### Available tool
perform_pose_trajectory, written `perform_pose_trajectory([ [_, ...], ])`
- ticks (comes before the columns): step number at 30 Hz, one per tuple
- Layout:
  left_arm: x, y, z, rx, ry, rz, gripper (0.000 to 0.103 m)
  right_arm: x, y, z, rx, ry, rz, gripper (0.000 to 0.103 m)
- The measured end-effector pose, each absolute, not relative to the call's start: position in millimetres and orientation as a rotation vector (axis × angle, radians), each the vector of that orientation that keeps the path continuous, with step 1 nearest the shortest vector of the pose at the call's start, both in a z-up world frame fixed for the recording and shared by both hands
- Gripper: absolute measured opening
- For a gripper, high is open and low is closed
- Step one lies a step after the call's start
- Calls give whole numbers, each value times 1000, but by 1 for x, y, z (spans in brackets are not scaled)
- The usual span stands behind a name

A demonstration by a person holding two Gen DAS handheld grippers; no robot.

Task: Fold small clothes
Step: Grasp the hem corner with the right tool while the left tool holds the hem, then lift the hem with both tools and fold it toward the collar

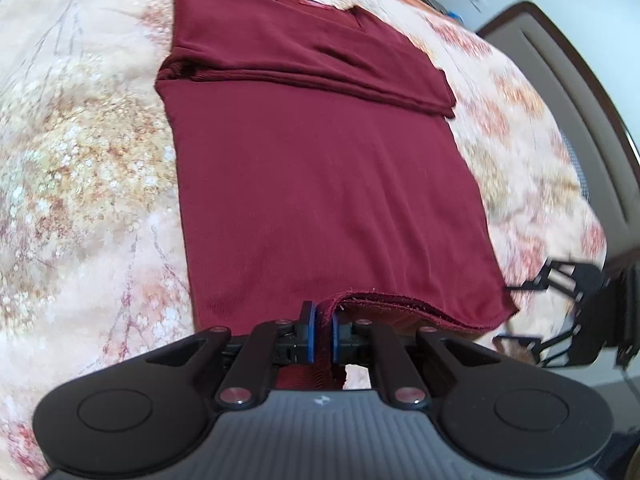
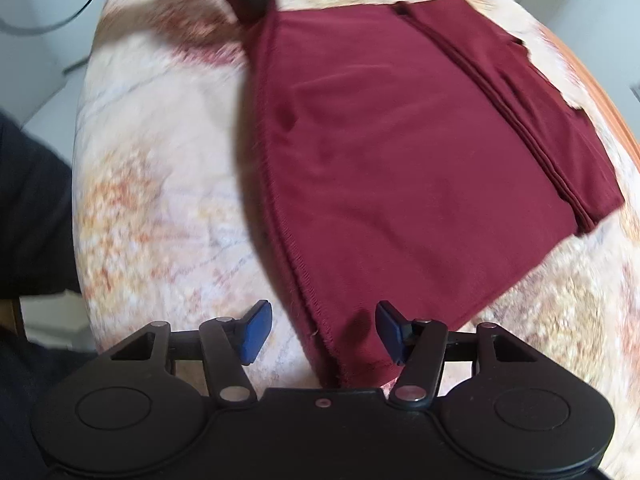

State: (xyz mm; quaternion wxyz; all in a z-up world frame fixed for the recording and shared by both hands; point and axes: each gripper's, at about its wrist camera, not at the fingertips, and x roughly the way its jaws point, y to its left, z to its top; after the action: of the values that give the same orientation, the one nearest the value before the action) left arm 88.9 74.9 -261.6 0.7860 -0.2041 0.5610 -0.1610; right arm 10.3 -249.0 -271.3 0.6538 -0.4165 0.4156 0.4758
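Left gripper is pinched tight on the hem of the maroon shirt, fabric bunched between its blue pads. Right gripper sits about half open over the other hem corner, cloth between the pads but not squeezed. Shirt lies flat on the floral bedspread, long axis running from the hem away to the collar, sleeves folded across the upper part. Small red neck label, too blurry to read.
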Motion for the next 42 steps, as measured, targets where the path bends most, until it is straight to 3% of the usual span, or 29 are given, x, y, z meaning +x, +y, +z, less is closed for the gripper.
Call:
perform_pose_trajectory([
  [3, 94, 80, -263, -480, 1203, -334, 8, 14, -249, -276, -961, 964, 1063, 36],
  [4, 95, 80, -264, -476, 1204, -332, 8, 19, -250, -275, -943, 971, 1051, 18],
  [8, 98, 80, -265, -443, 1213, -322, 8, 35, -255, -259, -846, 966, 1026, 5],
  [23, 102, 63, -247, -220, 1200, -379, 8, 87, -266, -232, -675, 1037, 1068, 4],
  [42, 128, 59, -215, -151, 1143, -351, 4, 141, -267, -203, -529, 1045, 1030, 3],
])
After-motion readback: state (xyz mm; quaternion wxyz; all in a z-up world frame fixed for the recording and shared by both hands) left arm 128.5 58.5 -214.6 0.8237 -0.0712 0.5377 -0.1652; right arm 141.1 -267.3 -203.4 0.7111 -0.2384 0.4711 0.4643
